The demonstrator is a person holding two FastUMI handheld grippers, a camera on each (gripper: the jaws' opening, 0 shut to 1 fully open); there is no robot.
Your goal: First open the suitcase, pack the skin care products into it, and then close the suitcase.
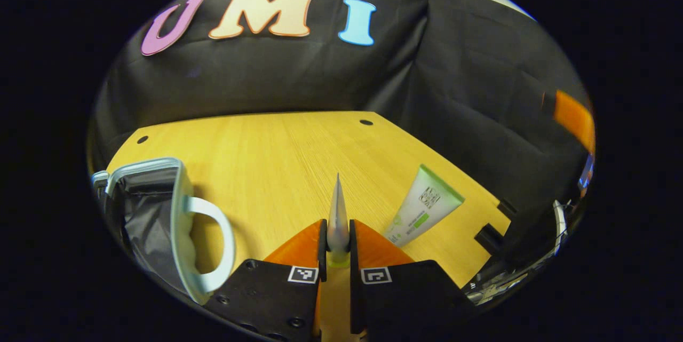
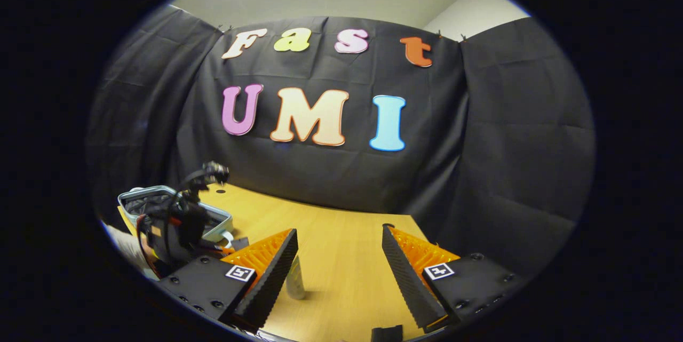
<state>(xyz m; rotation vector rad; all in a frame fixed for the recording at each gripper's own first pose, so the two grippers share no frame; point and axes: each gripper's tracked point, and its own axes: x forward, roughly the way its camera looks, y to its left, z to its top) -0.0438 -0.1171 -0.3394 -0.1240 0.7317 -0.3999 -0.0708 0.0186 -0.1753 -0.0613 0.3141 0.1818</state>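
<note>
A pale wooden desk (image 1: 277, 155) with a fine straight grain fills the lower part of the left gripper view, with small dark round holes near its far corners, and black cloth hangs behind it and along its right side as the booth's wall. In the right gripper view a strip of plain light ceiling and a bright lamp show above the cloth. The left gripper (image 1: 337, 238) is closed on a slim silver tube (image 1: 337, 214), both orange fingers pressing its sides, with the tube's flat crimped end pointing forward over the desk. Near it to the right, a white tube with a green edge (image 1: 424, 206) lies flat on the desk, close to the desk's right rim. At the left of that view the suitcase (image 1: 160, 214) stands open, its dark lining visible inside a light blue shell with a looped handle. The right gripper (image 2: 339, 262) hangs above the desk with its ribbed fingers spread wide and nothing between them; a small pale bottle (image 2: 295, 280) stands on the desk just past its left finger. Farther off in that view, the other gripper sits in front of the open suitcase at the desk's far left corner.
</note>
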